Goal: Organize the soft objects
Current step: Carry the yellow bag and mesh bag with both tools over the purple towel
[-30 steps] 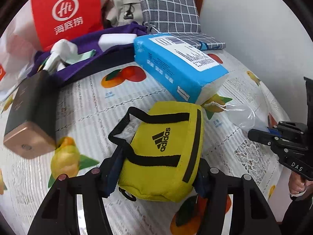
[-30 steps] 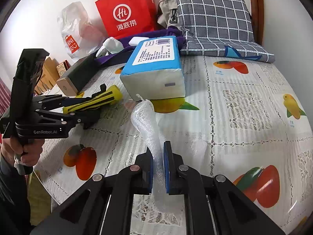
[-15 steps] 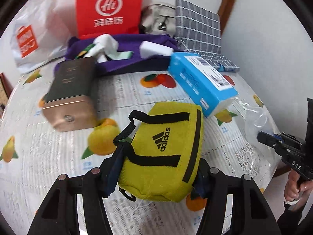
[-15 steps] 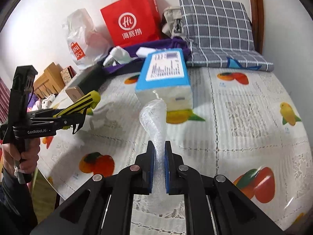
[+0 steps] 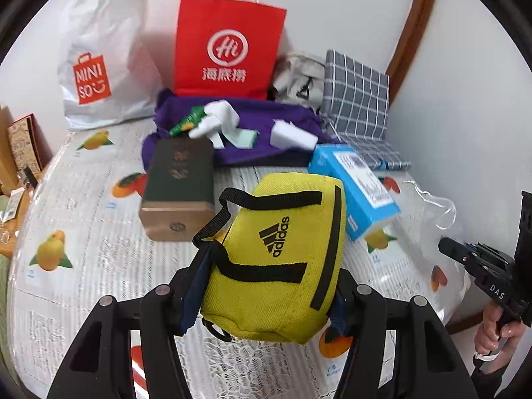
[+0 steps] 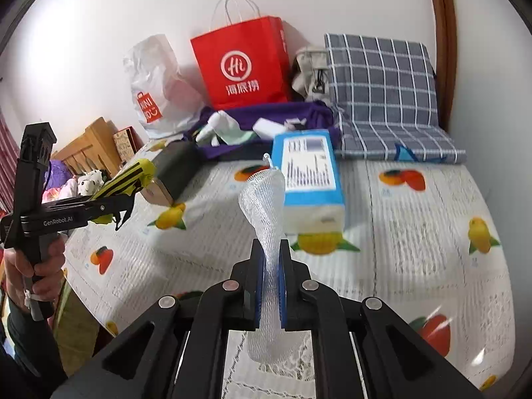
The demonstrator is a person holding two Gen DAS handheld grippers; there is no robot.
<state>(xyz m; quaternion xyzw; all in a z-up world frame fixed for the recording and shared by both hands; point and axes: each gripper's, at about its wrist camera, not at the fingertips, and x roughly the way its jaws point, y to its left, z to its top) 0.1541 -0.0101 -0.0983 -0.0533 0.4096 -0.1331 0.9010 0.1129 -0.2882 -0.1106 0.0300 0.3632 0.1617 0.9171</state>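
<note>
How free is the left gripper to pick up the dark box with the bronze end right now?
Probably not free: the left gripper is already shut on the yellow pouch, which fills it. The dark box lies uncovered on the tablecloth beyond, so only the held pouch blocks it.

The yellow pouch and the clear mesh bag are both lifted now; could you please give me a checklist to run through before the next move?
1. Left hand-held gripper shut on the yellow pouch: ok.
2. Right hand-held gripper shut on the clear mesh bag: ok.
3. Pouch clear of the tablecloth: ok.
4. Mesh bag's mouth open to receive the pouch: not ok, it is pinched flat.
5. Blue tissue pack out of the way: cannot tell.
</note>
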